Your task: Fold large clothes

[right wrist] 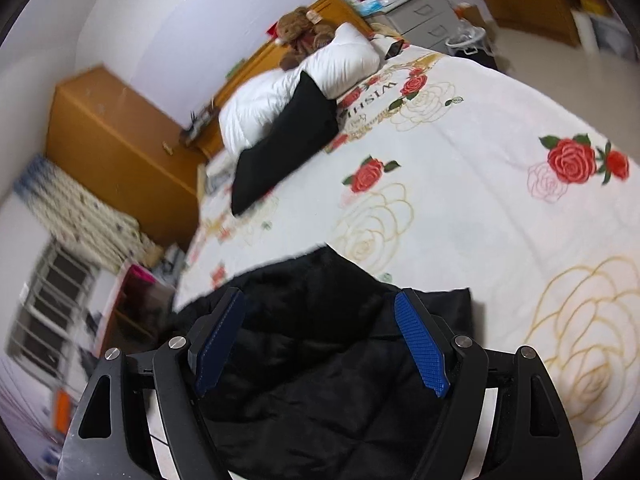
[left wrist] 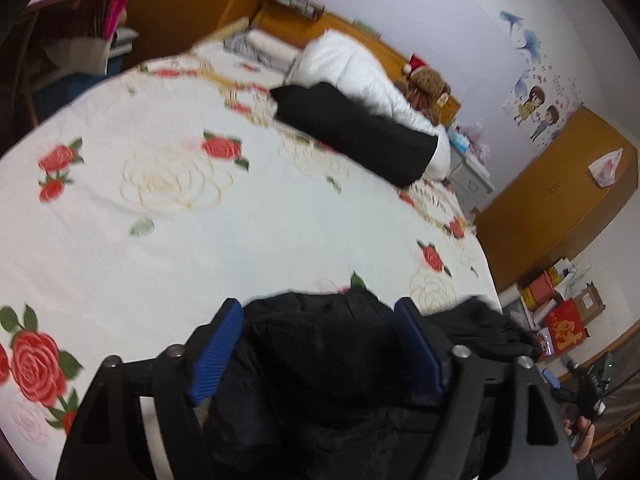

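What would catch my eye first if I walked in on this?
Probably the white bedspread printed with red roses, filling the bed. At its near edge lies a crumpled black padded jacket, with both blue-padded grippers open above it. Near the headboard, a brown teddy bear sits behind a white duvet.

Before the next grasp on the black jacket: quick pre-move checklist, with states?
1. Left gripper open: ok, pads apart, not pressing.
2. Right gripper open: ok, same.
3. Black jacket lying on the bedspread: ok.
4. Jacket between both grippers' fingers: ok.
5. Bedspread beyond the jacket clear for folding: ok; the folded black garment lies far off by the white duvet.
6. Jacket's full outline: cannot tell, partly hidden.
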